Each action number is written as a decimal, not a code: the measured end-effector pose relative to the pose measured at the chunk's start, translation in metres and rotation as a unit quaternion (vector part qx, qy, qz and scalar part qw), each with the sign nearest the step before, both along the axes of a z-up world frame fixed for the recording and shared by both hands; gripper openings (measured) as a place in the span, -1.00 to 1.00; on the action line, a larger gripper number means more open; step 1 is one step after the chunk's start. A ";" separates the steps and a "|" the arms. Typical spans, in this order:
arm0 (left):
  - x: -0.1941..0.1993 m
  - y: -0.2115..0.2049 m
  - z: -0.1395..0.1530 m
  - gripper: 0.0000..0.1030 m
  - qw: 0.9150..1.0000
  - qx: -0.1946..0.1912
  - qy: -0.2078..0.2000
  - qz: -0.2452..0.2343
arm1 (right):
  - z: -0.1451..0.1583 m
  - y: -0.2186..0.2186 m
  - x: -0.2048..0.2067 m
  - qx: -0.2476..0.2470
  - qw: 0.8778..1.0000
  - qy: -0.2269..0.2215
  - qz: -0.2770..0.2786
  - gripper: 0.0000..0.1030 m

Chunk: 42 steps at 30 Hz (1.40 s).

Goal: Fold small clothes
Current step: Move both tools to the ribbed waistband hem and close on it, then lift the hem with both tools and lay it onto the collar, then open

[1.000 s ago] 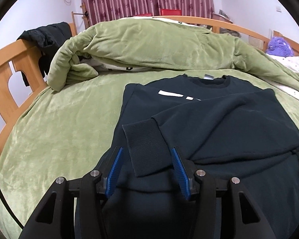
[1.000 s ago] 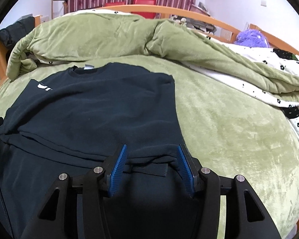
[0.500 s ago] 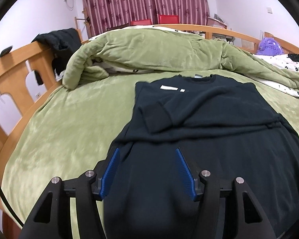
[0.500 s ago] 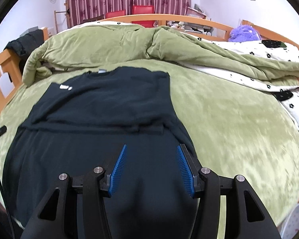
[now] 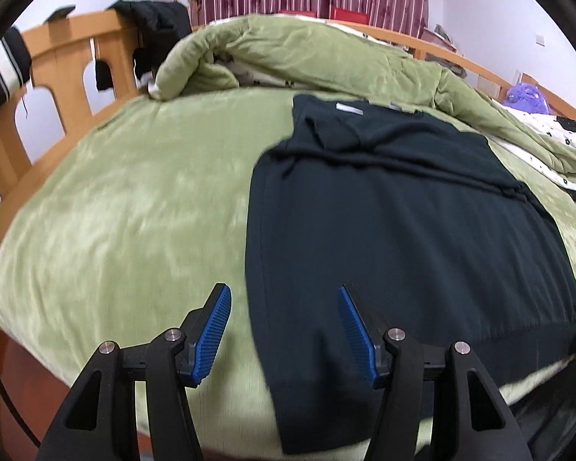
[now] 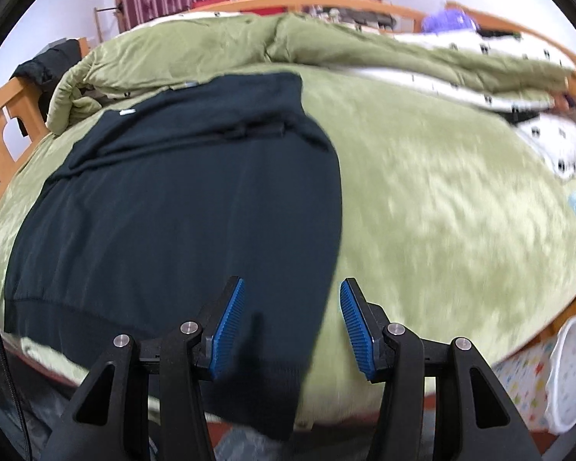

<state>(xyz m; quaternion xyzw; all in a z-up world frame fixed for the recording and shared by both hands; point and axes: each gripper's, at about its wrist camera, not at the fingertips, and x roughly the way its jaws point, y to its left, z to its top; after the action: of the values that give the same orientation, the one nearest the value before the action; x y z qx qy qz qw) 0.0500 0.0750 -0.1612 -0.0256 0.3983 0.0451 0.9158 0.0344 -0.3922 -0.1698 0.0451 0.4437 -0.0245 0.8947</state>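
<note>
A dark sweatshirt lies flat on the green bed cover, collar far, hem at the near bed edge, with both sleeves folded across its chest. My left gripper hangs open above the sweatshirt's near left edge, and nothing is between its blue pads. In the right wrist view the same sweatshirt fills the left half. My right gripper stands open above the garment's near right corner, where the hem drapes over the bed edge; its pads do not press on the cloth.
A rumpled green quilt is heaped at the far side of the bed. A wooden bed rail with dark clothes hung on it runs along the left. A white patterned bin stands on the floor at the right. A purple plush toy sits far right.
Both grippers have pulled back from the folded sleeves toward the near hem. The left jaws have let go of the left cuff and widened. The right jaws kept their gap.
</note>
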 end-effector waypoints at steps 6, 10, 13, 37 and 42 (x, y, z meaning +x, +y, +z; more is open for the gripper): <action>-0.013 0.005 -0.023 0.08 0.999 -0.029 0.031 -0.009 | -0.005 0.003 -0.010 0.012 1.000 -0.002 -0.004 -0.01; -0.014 0.008 -0.037 0.08 0.997 -0.062 0.049 -0.004 | -0.014 0.007 -0.011 0.005 1.000 0.010 -0.006 -0.01; -0.012 0.009 -0.045 0.07 0.995 -0.083 0.056 -0.002 | -0.019 0.006 -0.013 0.010 1.000 0.020 -0.006 -0.01; -0.023 0.003 -0.014 -0.77 0.997 -0.073 -0.007 -0.004 | -0.016 0.007 -0.033 0.070 0.997 -0.003 0.011 -0.82; -0.038 0.002 -0.001 -0.78 0.998 -0.060 -0.028 -0.016 | -0.006 0.000 -0.046 0.094 0.995 -0.023 0.007 -0.83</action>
<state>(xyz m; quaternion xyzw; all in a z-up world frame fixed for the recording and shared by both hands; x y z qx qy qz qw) 0.0123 0.0767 -0.1621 -0.0752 0.3745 0.0059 0.9242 -0.0118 -0.3919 -0.1754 0.1264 0.4232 0.0242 0.8968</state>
